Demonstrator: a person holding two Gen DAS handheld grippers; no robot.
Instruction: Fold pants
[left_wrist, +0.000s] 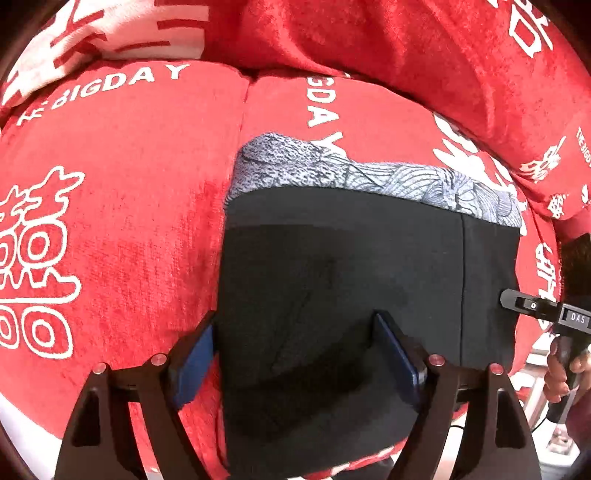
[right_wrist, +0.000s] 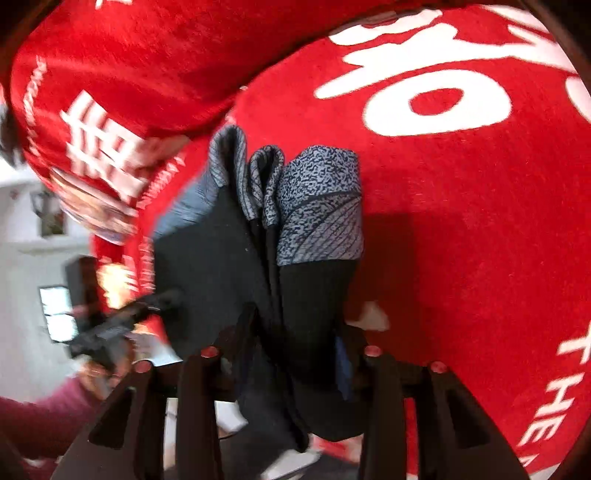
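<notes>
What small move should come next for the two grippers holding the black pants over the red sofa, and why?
Probably lower the pants onto the red sofa cover and let go. The right gripper has bunched black layers between its fingers; the left gripper stands wide around the fabric's near edge. The pants look already doubled, the grey patterned band showing along the far edge, so laying them flat seems the next step.

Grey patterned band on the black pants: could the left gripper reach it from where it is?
Probably yes. The grey patterned band lies straight ahead of the open left gripper, beyond a flat stretch of the black pants. Nothing lies on top or blocks the way.
</notes>
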